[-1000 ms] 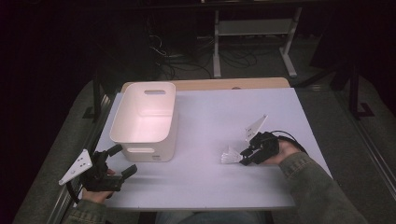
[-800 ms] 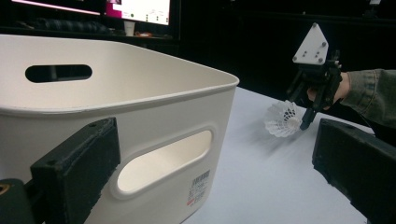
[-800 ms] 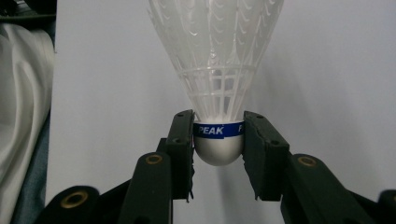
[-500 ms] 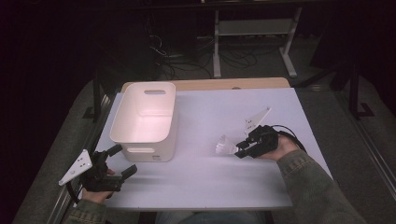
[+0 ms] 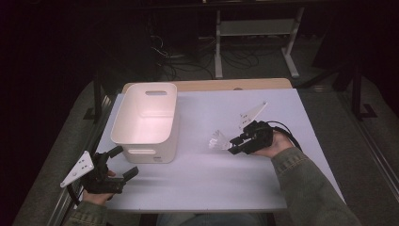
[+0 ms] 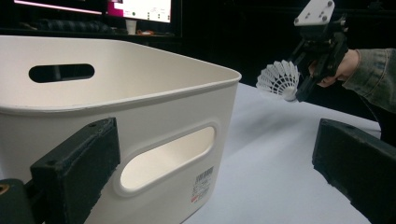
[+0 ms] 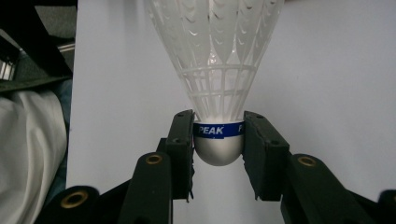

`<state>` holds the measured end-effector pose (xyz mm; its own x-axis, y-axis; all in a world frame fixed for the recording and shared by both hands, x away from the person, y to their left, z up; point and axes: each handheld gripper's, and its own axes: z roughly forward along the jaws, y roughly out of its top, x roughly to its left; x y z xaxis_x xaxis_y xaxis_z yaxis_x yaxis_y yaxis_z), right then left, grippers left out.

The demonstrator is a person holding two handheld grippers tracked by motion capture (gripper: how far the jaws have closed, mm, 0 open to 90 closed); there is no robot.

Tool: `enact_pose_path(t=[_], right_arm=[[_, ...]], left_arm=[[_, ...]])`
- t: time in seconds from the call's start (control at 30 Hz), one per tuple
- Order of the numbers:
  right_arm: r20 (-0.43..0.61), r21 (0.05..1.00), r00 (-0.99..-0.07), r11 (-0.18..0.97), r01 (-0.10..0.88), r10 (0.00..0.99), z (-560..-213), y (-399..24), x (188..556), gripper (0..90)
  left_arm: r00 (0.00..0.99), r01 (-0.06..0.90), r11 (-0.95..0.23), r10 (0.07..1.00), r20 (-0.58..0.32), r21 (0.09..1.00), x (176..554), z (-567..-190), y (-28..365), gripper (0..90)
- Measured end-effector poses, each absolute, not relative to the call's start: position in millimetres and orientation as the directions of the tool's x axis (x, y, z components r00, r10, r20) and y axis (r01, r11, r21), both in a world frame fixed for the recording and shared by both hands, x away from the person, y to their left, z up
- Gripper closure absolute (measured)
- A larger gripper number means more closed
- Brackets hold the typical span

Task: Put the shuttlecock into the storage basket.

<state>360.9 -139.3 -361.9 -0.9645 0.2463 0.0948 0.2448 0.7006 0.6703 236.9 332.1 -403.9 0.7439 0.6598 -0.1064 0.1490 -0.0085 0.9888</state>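
A white shuttlecock (image 7: 217, 70) with a blue band on its cork base is clamped by the base in my right gripper (image 7: 218, 135), its skirt pointing away from the jaws. In the high view that right gripper (image 5: 234, 142) hangs above the middle of the white table (image 5: 263, 179), with the shuttlecock (image 5: 217, 140) at its tip pointing left. The left gripper view shows the shuttlecock (image 6: 279, 80) lifted off the table, right of the bin. A white bin (image 5: 147, 121) with handle slots stands at the left. My left gripper (image 5: 120, 163) rests open at the front left corner, just before the bin (image 6: 116, 121).
A wooden strip (image 5: 226, 84) runs along the table's far edge. Beyond it stand a metal shelf frame (image 5: 256, 28) and cables on a dark floor. Bare table (image 5: 211, 179) lies between the bin and the right hand.
My right gripper has risen and moved left toward the table's middle with the shuttlecock in it. The left gripper has stayed where it was.
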Motion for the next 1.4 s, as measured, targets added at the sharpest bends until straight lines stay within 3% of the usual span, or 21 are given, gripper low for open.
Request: enact_pose_path(t=[0.73, 1.4], right_arm=[[0.152, 0.756, -0.929, 0.566, 0.329, 0.337, -336, -126, 364, 63.6], [0.162, 0.760, -0.928, 0.557, 0.335, 0.337, -312, -102, 368, 63.6]], left_arm=[[0.686, 0.140, -0.086, 0.727, -0.034, 0.986, 237, -408, 329, 0.5], [0.677, 0.169, -0.063, 0.733, -0.069, 0.984, 238, -409, 330, 0.6]])
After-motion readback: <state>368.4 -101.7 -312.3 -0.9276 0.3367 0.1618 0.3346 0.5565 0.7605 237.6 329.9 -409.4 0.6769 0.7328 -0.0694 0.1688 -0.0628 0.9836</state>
